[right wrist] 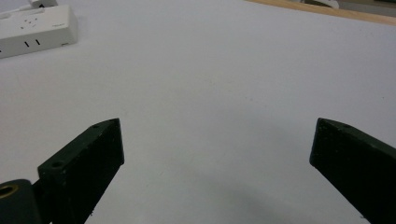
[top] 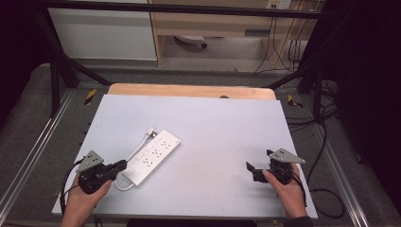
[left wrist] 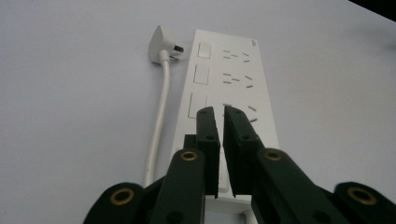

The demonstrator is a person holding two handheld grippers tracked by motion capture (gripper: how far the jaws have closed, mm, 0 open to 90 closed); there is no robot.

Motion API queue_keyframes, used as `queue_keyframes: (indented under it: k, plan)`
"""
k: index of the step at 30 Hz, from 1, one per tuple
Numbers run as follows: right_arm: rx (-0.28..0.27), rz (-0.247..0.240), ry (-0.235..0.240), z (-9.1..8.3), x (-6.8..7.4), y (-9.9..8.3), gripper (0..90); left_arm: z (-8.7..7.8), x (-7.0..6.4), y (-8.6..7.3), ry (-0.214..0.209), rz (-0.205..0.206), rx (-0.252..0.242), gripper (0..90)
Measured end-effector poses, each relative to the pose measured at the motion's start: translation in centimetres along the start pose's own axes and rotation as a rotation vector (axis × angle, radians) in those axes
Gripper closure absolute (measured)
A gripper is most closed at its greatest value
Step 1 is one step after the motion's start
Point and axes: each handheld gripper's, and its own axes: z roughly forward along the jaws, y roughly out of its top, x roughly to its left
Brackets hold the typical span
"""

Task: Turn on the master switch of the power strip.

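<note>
A white power strip (top: 153, 156) lies slantwise on the white table top (top: 222, 123), left of centre. Its white cable (top: 124, 182) loops from the near end, and the plug (top: 151, 132) rests beside the far end. My left gripper (top: 124, 163) points at the strip's near end with its jaws shut and empty. In the left gripper view, the jaws of the left gripper (left wrist: 219, 112) hover over the power strip (left wrist: 229, 74), with the plug (left wrist: 161, 44) to its left. My right gripper (top: 259, 160) is wide open over bare table at the right, as the right gripper view (right wrist: 215, 135) confirms.
A wooden edge (top: 189, 90) runs along the table's far side. Black frame bars (top: 56, 75) and cables (top: 326, 142) stand around the table. One end of the power strip (right wrist: 37, 25) shows far off in the right gripper view.
</note>
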Motion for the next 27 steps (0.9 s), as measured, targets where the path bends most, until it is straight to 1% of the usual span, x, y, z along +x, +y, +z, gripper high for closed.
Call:
queue_keyframes:
  k: [7,16,18,21,26,27]
  plan:
    - [0.001,0.002,0.000,0.01,-0.02,-0.01,3.3,0.16,0.01,-0.14,-0.004,0.011,0.020,89.7]
    - [0.000,0.002,0.000,0.04,0.01,0.00,3.4,0.50,-0.01,-0.19,-0.003,0.032,0.056,89.8]
    - [0.000,0.001,0.000,0.02,0.00,0.00,3.4,0.53,0.00,-0.23,-0.002,0.030,0.061,89.8]
    - [0.000,0.001,0.000,0.03,0.00,0.00,3.4,0.66,0.01,-0.32,-0.011,0.027,0.073,89.8]
    - [0.000,0.000,-0.001,0.05,0.02,0.01,3.4,0.97,-0.04,-0.47,-0.017,0.041,0.113,89.9]
    - [0.001,0.000,0.000,0.04,0.03,0.01,3.4,1.01,-0.04,-0.49,-0.010,0.044,0.119,89.8]
